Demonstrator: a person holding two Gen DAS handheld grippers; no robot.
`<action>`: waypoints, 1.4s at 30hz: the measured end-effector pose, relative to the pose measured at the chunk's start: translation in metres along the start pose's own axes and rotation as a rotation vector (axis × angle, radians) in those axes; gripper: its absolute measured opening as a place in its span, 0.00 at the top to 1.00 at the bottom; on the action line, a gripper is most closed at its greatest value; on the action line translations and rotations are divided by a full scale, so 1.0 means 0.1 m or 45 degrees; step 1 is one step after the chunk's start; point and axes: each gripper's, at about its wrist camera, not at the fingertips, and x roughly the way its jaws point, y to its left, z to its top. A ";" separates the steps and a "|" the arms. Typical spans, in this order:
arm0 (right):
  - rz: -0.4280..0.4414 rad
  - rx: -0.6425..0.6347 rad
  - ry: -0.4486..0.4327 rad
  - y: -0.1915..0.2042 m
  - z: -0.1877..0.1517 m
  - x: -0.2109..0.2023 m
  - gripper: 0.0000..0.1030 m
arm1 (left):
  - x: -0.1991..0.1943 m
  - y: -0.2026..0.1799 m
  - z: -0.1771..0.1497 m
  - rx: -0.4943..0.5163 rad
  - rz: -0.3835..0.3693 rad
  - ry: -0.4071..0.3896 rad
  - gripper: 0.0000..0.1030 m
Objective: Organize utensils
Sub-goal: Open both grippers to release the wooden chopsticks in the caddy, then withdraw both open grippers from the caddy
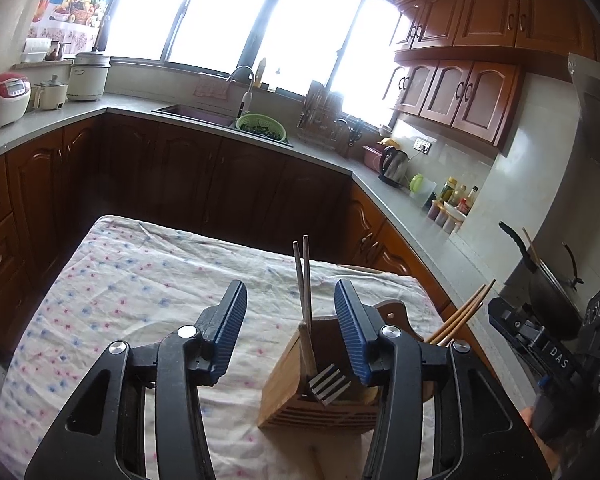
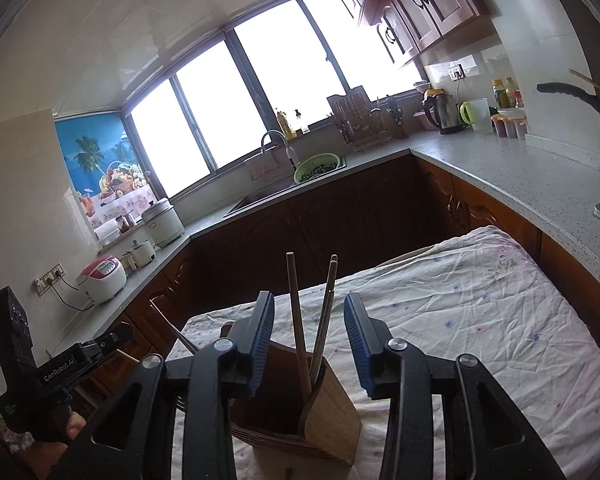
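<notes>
**Sorting utensils into the wooden holder: both grippers empty**

Standing near the front of the cloth-covered table [image 1: 120, 280], the wooden holder [image 1: 296, 400] kept its contents upright in compartments. Two dark chopsticks [image 1: 305, 280] leaned together in one slot; a metal fork [image 1: 328, 384] sat tines-up in the middle; a few lighter bamboo chopsticks [image 1: 460, 316] angled out on the far side, partly hidden behind the left tool. Upright storage likely served to keep like pieces together and easy to reach. A further pale stick seemed to lie at the table's far edge, too small to identify.

Left gripper [image 1: 292, 332]: jaws roughly half apart, nothing between the blue pads, the holder visible through the gap but not touched. Right gripper [image 2: 310, 340]: likewise about half apart, framing the dark chopsticks from behind without contact, empty. Both pointed slightly down at the holder from opposite sides.

Beyond: counter [image 1: 400, 200], sink with green colander [image 1: 262, 126], kettle [image 1: 394, 166], rice cooker [image 1: 2, 98].
</notes>
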 end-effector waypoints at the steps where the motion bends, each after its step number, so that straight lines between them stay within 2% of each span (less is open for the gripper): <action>1: 0.000 0.003 0.000 -0.01 0.00 -0.01 0.54 | -0.02 0.00 -0.01 0.004 0.005 -0.002 0.54; 3: -0.003 0.012 0.009 -0.02 0.00 -0.02 0.54 | -0.06 0.01 -0.02 0.002 0.010 -0.002 0.50; 5: 0.000 0.020 0.012 -0.03 -0.01 -0.03 0.49 | -0.10 0.03 -0.04 -0.007 0.015 -0.003 0.43; 7: 0.005 0.024 0.007 -0.03 -0.02 -0.06 0.35 | -0.15 0.05 -0.07 -0.010 0.020 -0.001 0.37; 10: 0.016 0.013 -0.009 0.00 -0.04 -0.13 0.23 | -0.24 0.06 -0.11 -0.003 0.031 -0.004 0.27; 14: 0.033 -0.002 -0.017 0.06 -0.07 -0.24 0.16 | -0.40 0.06 -0.19 0.013 0.054 -0.010 0.12; 16: 0.037 -0.011 -0.020 0.09 -0.10 -0.31 0.11 | -0.50 0.06 -0.24 0.015 0.061 -0.017 0.08; 30: 0.063 -0.026 -0.005 0.19 -0.44 -0.88 0.08 | -1.21 0.09 -0.63 -0.016 0.049 -0.021 0.02; 42: 0.081 -0.070 0.004 0.30 -0.83 -1.31 0.06 | -1.61 0.06 -0.99 0.027 0.056 -0.023 0.02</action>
